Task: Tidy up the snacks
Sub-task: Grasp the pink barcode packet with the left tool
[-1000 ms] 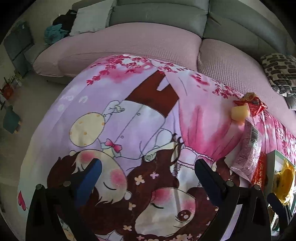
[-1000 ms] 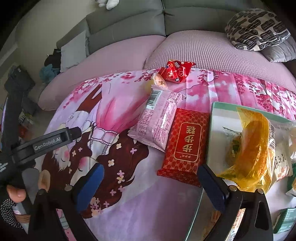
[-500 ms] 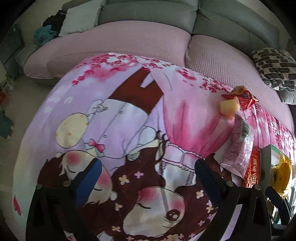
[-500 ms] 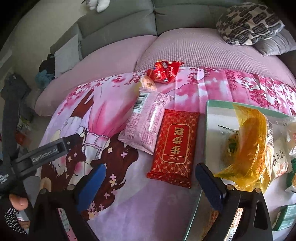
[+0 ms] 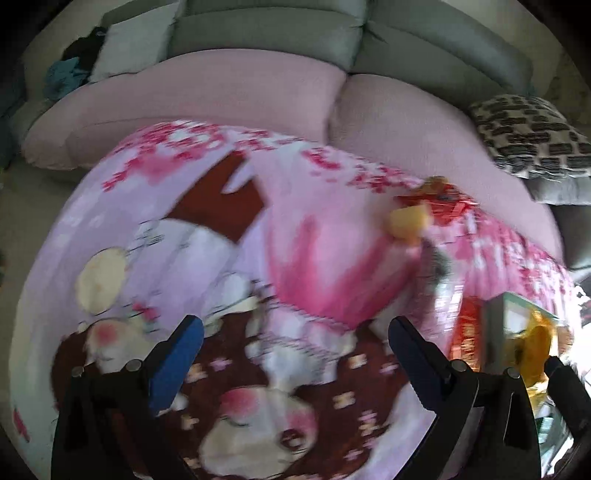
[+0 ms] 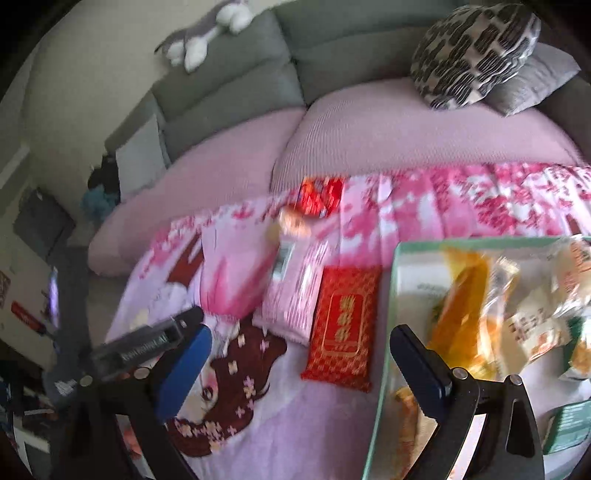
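Snacks lie on a pink cartoon cloth: a red patterned packet (image 6: 341,323), a pink packet (image 6: 299,288), a small yellow snack (image 6: 290,227) and a red wrapper (image 6: 319,195). A green-rimmed tray (image 6: 397,258) at right holds an orange bag (image 6: 461,299) and other packets. My right gripper (image 6: 299,358) is open and empty, above the red packet's near end. My left gripper (image 5: 293,350) is open and empty over the cloth; the yellow snack (image 5: 408,221), red wrapper (image 5: 443,203) and red packet (image 5: 467,332) lie to its right.
A grey sofa with pink seat covers (image 6: 369,129) runs behind the cloth. A patterned cushion (image 6: 472,51) and a plush toy (image 6: 207,33) sit on it. The left gripper's body (image 6: 147,343) shows in the right wrist view.
Both grippers have moved forward and to the right, toward the snacks. Both views are blurred by motion. The jaws stay open.
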Tool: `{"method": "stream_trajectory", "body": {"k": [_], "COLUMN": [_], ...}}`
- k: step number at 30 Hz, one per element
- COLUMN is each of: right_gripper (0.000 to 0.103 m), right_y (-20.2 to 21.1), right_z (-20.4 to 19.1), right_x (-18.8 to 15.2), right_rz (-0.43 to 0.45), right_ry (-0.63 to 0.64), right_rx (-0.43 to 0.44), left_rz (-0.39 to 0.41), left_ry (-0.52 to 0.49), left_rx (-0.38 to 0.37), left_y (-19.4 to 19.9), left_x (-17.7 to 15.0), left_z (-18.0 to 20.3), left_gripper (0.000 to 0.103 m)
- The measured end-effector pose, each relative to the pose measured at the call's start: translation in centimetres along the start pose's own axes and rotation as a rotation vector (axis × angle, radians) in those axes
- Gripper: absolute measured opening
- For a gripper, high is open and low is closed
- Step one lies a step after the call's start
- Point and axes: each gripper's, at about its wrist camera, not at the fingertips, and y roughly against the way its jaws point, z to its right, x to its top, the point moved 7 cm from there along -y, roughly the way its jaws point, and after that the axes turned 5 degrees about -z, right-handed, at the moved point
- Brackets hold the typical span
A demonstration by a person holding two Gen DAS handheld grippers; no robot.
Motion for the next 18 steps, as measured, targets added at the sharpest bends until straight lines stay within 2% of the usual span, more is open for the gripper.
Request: {"method": "stream_trajectory", "body": {"k": [3,5,10,12,16,18], "right_gripper": [0.099,0.099,0.099,0.099,0.099,0.099], "right_y": [1.2,1.7,2.2,2.0,1.9,2.0], "right_z": [1.2,2.0,4.1,4.7,5.5,5.6], "right_x": [1.1,1.5,1.8,1.9,1.7,1.6], "right_rz": [0.043,0.059,0.068,0.061,0.056,0.058], "right_ry": [-0.022,-0.041,-0.08,-0.096,-0.117,-0.119], "right_rx": [-0.035,-0.05,-0.066,-0.074,-0.073,-0.077], "left_rz": [-0.013,-0.023,-0.025,-0.034,-0.056,-0.062], "left_ry": [-0.065,-0.108,-0.17,-0.189,-0.208,-0.178], "left_rx": [-0.047,-0.084,-0.152,-0.162,-0.116,-0.129], "left_y": [-0.8,-1.4,-1.9,-2.6,-4.0,-4.3], "left_x": [0.3,0.5,1.1,1.4,1.4,1.3], "left_z": [2.6,4.6,8.4,9.6,10.5,10.2], "left_gripper": [0.098,0.09,0.086,0.08,0.047,0.045]}}
